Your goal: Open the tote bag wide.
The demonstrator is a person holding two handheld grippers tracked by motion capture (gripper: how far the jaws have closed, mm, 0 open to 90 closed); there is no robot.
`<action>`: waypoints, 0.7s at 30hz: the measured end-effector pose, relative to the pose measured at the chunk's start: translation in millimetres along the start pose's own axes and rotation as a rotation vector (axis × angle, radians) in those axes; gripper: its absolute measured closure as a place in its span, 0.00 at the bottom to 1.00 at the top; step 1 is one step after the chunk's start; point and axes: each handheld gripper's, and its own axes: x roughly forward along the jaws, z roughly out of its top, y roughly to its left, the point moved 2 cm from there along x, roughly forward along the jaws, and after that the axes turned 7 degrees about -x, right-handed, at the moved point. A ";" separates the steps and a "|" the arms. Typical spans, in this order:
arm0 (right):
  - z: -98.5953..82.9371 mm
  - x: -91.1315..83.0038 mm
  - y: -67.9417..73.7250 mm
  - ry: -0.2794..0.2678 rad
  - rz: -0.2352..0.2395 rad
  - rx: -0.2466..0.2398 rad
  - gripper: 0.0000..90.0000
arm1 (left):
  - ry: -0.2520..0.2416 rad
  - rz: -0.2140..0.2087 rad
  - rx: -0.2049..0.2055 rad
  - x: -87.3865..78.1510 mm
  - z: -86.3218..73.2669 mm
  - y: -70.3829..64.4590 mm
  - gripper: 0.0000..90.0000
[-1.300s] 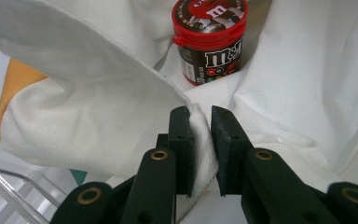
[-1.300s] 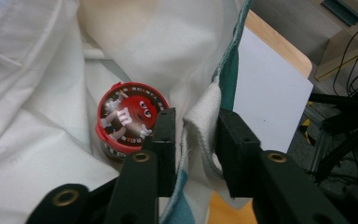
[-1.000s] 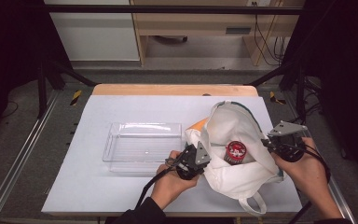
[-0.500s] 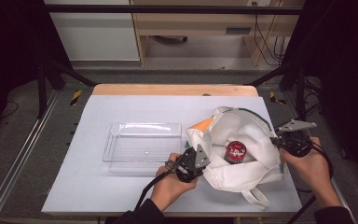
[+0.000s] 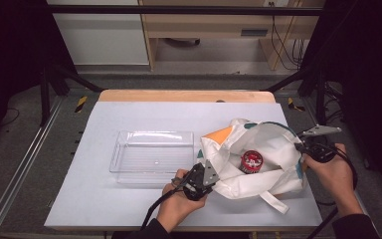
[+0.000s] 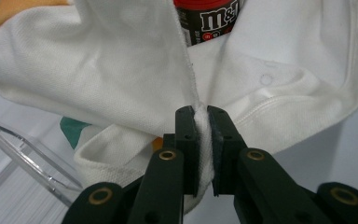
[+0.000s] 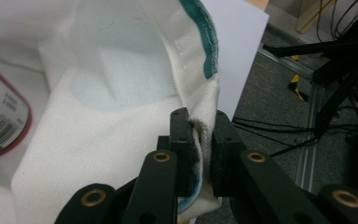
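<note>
Tongs left (image 5: 202, 175) and right (image 5: 314, 148) each pinch shut on the white bag's (image 5: 271, 149) rim at nine and three o'clock, mouth spread wide, right edge near the counter (image 5: 144, 114) edge.

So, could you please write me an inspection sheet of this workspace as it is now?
Surface: pale table top with a wooden far edge, bare at the front left.
Job's things: white cloth bag lying open, with a red and black M&M's can inside it; an orange patch shows at the bag's left.
Clutter: clear plastic tray, empty, left of the bag.
Grippers: left tongs shut on the bag's rim; right tongs shut on the teal-trimmed rim at the opposite side.
Cables: one black cable trails from each gripper toward the person; more lie on the floor at right.
Surroundings: metal frame rails, grey floor, wooden furniture behind.
</note>
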 end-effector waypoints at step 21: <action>-3.8 31.1 -3.3 0.049 -0.013 0.041 0.91 | -0.003 -0.011 -0.017 -0.2 -24.4 -6.6 0.94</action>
